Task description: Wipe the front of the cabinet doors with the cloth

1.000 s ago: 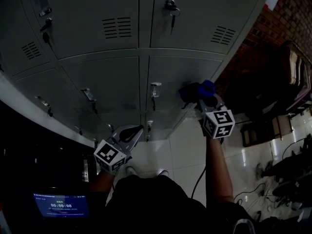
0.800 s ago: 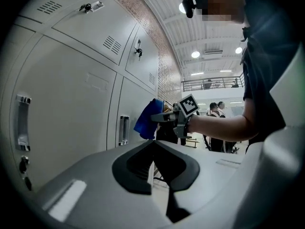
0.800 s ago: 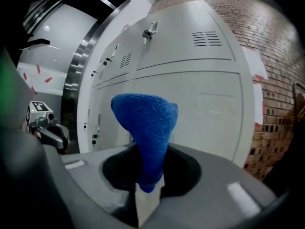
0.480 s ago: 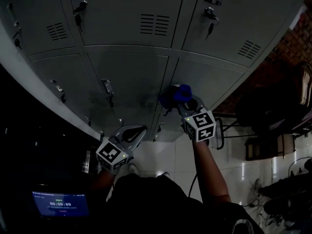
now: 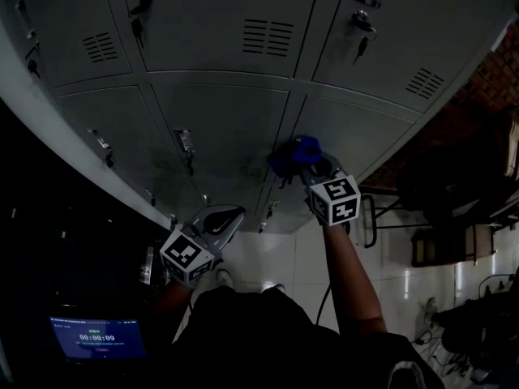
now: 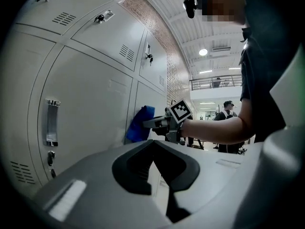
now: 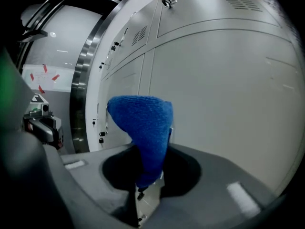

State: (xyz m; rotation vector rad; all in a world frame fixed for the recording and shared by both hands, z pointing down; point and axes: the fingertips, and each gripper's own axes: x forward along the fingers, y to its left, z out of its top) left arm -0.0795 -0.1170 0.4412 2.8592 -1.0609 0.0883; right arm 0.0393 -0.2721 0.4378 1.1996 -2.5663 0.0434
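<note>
My right gripper [image 5: 310,167] is shut on a blue cloth [image 5: 295,154] and holds it against the grey cabinet front, at the left edge of the lower right door [image 5: 365,140], near the seam with the middle door [image 5: 231,124]. In the right gripper view the cloth [image 7: 142,125] stands up from between the jaws, beside the door face [image 7: 228,94]. My left gripper [image 5: 227,217] hangs lower and to the left, off the doors, jaws together and empty. From the left gripper view the cloth [image 6: 140,123] and the right gripper [image 6: 157,123] lie flat against the door.
Handles [image 5: 185,146] and keyed locks [image 5: 360,27] stick out of the doors. A brick wall [image 5: 495,63] and a chair [image 5: 381,209] stand at the right on the tiled floor [image 5: 300,254]. A lit screen [image 5: 97,337] sits at bottom left. A person [image 6: 228,113] stands far behind.
The right gripper has slid the cloth leftward across the lower door, from its right part to its left edge. The head view has swung left. The left gripper has barely moved.
</note>
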